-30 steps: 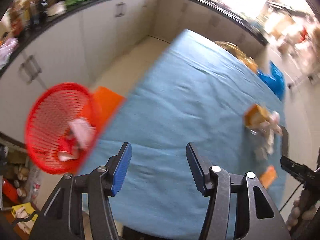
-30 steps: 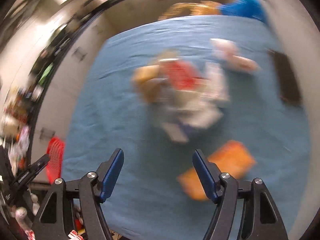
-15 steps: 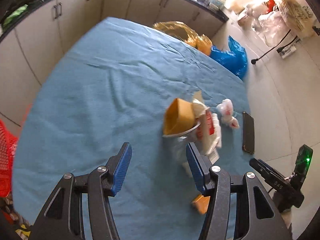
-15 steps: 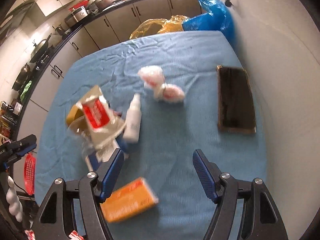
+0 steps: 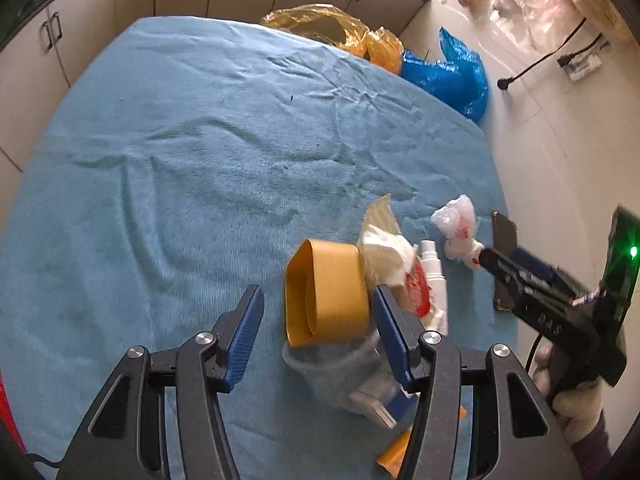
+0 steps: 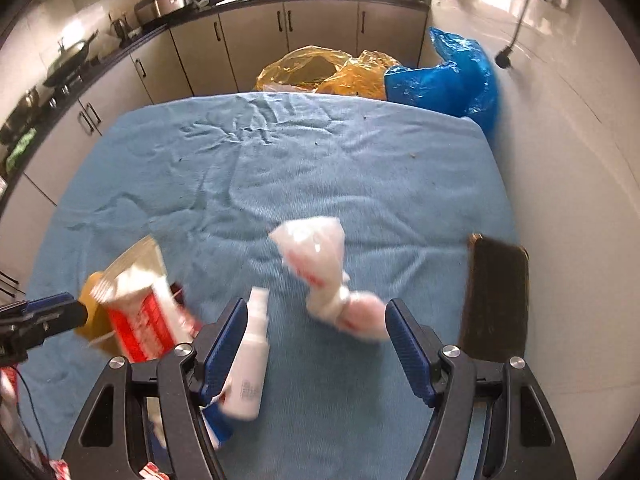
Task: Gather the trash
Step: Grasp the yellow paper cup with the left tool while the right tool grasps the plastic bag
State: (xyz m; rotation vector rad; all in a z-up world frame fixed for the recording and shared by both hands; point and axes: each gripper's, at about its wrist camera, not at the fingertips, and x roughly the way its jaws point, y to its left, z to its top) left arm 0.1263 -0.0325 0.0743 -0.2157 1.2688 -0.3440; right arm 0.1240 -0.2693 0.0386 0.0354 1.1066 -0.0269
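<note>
A pile of trash lies on the blue cloth of the table (image 5: 200, 152). My left gripper (image 5: 318, 334) is open, its fingers either side of a yellow paper cup (image 5: 326, 292) lying over a clear plastic cup (image 5: 340, 368). A red-and-white wrapper (image 6: 140, 312) and a white bottle (image 6: 250, 364) lie beside it. My right gripper (image 6: 314, 344) is open, just short of a knotted white plastic bag (image 6: 320, 264), and shows in the left wrist view (image 5: 516, 270). An orange pack (image 5: 394, 454) lies near the table's front edge.
A black phone (image 6: 494, 296) lies at the table's right edge. Yellow (image 6: 320, 68) and blue (image 6: 448, 76) plastic bags sit on the floor past the far edge. Kitchen cabinets (image 6: 248, 40) run behind and to the left. A white wall is on the right.
My left gripper swung from the red basket at the table's left over to the trash pile and closed in on the yellow cup. My right gripper moved forward toward the knotted bag.
</note>
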